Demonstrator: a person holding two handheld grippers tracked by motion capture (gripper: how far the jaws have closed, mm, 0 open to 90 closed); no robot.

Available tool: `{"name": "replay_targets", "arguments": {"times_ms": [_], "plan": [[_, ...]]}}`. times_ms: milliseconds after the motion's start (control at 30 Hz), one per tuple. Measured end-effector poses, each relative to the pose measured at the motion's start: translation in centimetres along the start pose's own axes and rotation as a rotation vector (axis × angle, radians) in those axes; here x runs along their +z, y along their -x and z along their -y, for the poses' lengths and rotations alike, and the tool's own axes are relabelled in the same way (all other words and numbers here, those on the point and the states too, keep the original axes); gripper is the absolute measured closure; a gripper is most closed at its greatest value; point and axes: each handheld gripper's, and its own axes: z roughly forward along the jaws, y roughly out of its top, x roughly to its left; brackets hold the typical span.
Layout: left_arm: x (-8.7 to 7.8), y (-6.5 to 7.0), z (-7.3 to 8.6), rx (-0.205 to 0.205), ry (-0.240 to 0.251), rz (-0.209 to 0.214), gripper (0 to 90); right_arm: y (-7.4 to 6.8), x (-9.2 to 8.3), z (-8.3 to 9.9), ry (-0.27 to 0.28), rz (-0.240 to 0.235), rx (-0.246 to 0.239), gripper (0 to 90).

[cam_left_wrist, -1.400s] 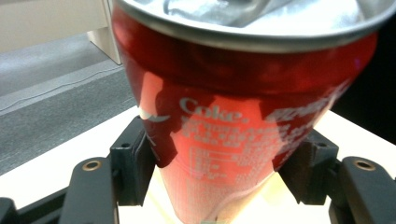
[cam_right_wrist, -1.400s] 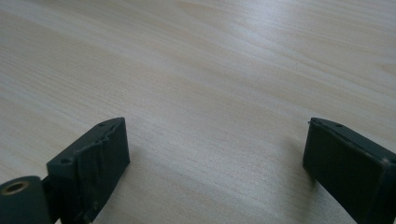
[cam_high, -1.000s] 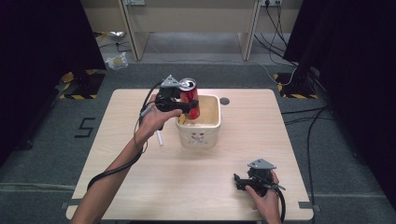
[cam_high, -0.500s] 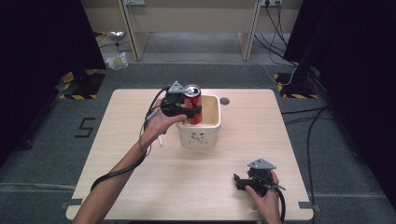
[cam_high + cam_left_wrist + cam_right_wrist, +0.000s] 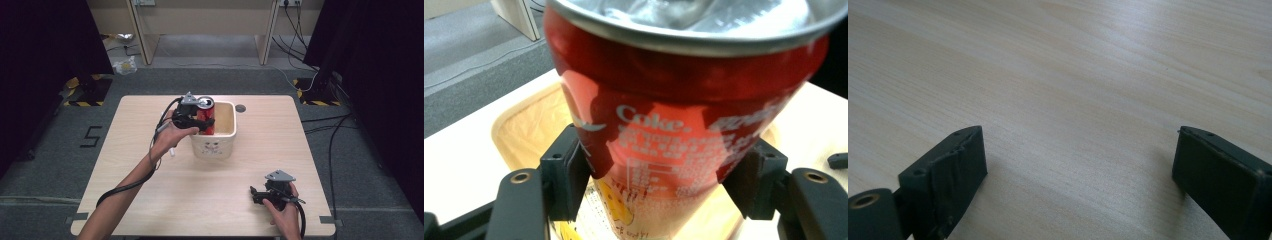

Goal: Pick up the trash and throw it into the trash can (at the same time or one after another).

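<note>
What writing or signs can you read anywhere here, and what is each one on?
"Coke": on the red can, white letters.
"5": dark mark on the grey floor left of the table.
Small print lower on the can: too blurred to read.
Drawing on the white tub: too small to read.

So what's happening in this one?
A person works at a wooden table with a claw in each hand. The left claw grips a red Coke can upright over the left side of a cream tub, its base below the rim. The right claw rests open near the table's front edge, nothing between its jaws.
</note>
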Motion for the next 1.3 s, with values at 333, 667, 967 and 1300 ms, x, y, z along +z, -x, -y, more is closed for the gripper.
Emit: {"name": "replay_targets", "arguments": {"times_ms": [333, 667, 967, 1300], "plan": [[0.3, 0.2, 0.9, 0.004, -0.034, 0.013, 33.7, 0.0, 0.0, 0.0, -0.002, 0.001, -0.001, 7.4], [0.2, 0.4, 0.9, 0.02, -0.041, -0.006, 33.4, 0.0, 0.0, 0.0, 0.0, 0.0, 0.002, 7.4], [0.4, 0.5, 1.2, 0.015, -0.054, 0.009, 33.1, 0.0, 0.0, 0.0, 0.0, 0.0, 0.002, 7.4], [0.3, 0.6, 1.1, 0.006, -0.045, 0.022, 30.7, 0.0, 0.0, 0.0, 0.001, 0.0, 0.0, 7.4]]}}
